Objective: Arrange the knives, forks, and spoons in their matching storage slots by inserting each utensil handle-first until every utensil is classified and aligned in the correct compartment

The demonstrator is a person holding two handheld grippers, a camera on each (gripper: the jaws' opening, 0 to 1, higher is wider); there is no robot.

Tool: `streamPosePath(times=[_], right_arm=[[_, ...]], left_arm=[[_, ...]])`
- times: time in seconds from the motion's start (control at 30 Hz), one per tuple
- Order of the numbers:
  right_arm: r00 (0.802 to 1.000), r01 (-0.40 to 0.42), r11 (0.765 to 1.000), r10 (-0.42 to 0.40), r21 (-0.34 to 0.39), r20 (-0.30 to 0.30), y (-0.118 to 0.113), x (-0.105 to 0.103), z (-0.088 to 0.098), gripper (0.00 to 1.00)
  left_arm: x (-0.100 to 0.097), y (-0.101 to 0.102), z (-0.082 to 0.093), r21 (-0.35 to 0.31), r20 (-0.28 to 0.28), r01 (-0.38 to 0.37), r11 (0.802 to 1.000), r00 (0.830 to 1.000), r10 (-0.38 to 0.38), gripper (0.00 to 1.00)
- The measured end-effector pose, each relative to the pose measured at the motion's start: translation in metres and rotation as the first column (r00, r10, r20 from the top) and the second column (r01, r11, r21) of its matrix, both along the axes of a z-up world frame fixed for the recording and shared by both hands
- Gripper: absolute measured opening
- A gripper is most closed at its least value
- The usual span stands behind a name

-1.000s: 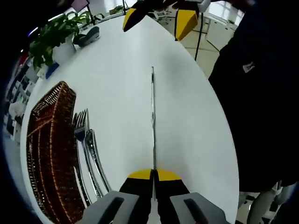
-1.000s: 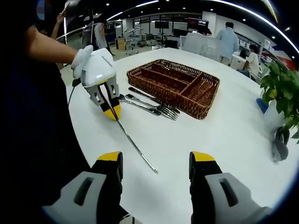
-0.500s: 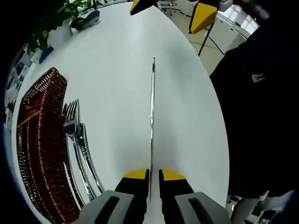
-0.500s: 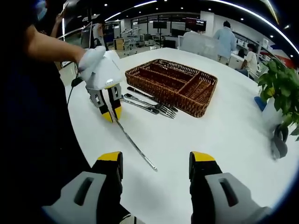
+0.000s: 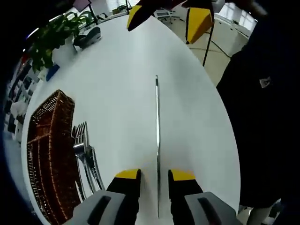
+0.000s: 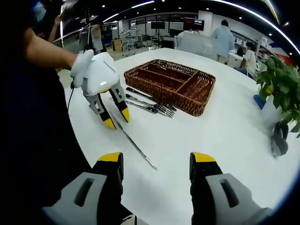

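Lying flat: thin steel knife (image 5: 157, 140)

White counter (image 6: 225, 126). Potted plant (image 6: 281, 89) at counter edge, dark stapler-like object (image 6: 280, 140) beside it. People (image 6: 224, 40) standing beyond counter. Ceiling light strips (image 6: 140, 4) overhead.

White round table (image 6: 225, 136) – wicker tray (image 6: 169, 84), forks (image 6: 150, 106), knife (image 6: 133, 145), potted plant (image 6: 279, 89)
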State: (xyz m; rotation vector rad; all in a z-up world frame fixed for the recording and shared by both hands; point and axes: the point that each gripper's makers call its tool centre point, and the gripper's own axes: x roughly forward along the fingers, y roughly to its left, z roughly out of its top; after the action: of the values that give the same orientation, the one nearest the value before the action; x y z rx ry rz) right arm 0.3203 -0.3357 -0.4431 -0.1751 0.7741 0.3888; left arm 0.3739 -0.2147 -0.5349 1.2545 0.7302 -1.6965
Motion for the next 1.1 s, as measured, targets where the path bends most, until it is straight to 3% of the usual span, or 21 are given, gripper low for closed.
streamPosePath(times=[0.07,0.3,0.33,0.4,0.43,0.47,0.8,0.83,0.97,1.1], right_arm=[[1.0,0.002,1.0,-0.002,0.004,0.001,-0.001,-0.001,0.0,0.58],[1.0,0.015,1.0,-0.015,0.007,-0.002,-0.005,-0.005,-0.001,0.57],[1.0,0.015,1.0,-0.015,0.008,-0.003,-0.005,-0.005,-0.001,0.57],[1.0,0.015,1.0,-0.015,0.008,-0.006,-0.005,-0.005,-0.002,0.57],[1.0,0.015,1.0,-0.015,0.008,-0.007,-0.005,-0.005,-0.003,0.57],[1.0,0.014,1.0,-0.014,0.008,-0.006,-0.005,-0.005,-0.003,0.57],[1.0,0.011,1.0,-0.011,0.005,0.008,-0.006,-0.001,0.001,0.58],[1.0,0.016,1.0,-0.016,0.005,0.013,-0.007,0.0,0.003,0.58],[0.999,0.031,1.0,-0.031,0.004,0.025,-0.011,0.004,0.005,0.61],[0.991,0.099,0.994,-0.102,0.043,0.085,-0.016,0.016,0.016,0.69]], left_arm=[[-0.003,-0.005,0.001,-0.02,0.004,0.031,0.999,1.0,-0.031,0.25],[-0.009,-0.009,0.0,-0.037,-0.041,0.014,0.999,0.999,-0.016,0.19],[-0.008,-0.011,0.0,-0.051,-0.049,0.004,0.999,0.999,-0.006,0.17],[-0.003,-0.014,-0.001,-0.086,-0.03,0.005,0.996,1.0,-0.007,0.01],[0.004,-0.015,-0.001,-0.1,0.012,0.004,0.995,1.0,-0.003,0.01],[-0.004,-0.014,-0.002,-0.09,-0.053,-0.019,0.996,0.999,0.014,0.01],[-0.003,-0.012,0.001,-0.08,-0.098,-0.012,0.997,0.995,0.004,0.0],[-0.004,-0.01,0.004,-0.073,-0.125,-0.028,0.997,0.992,0.019,0.0],[0.005,-0.01,0.017,-0.098,-0.121,-0.046,0.994,0.992,0.034,0.0],[0.022,-0.008,0.035,-0.121,-0.107,-0.059,0.991,0.993,0.046,0.0]])
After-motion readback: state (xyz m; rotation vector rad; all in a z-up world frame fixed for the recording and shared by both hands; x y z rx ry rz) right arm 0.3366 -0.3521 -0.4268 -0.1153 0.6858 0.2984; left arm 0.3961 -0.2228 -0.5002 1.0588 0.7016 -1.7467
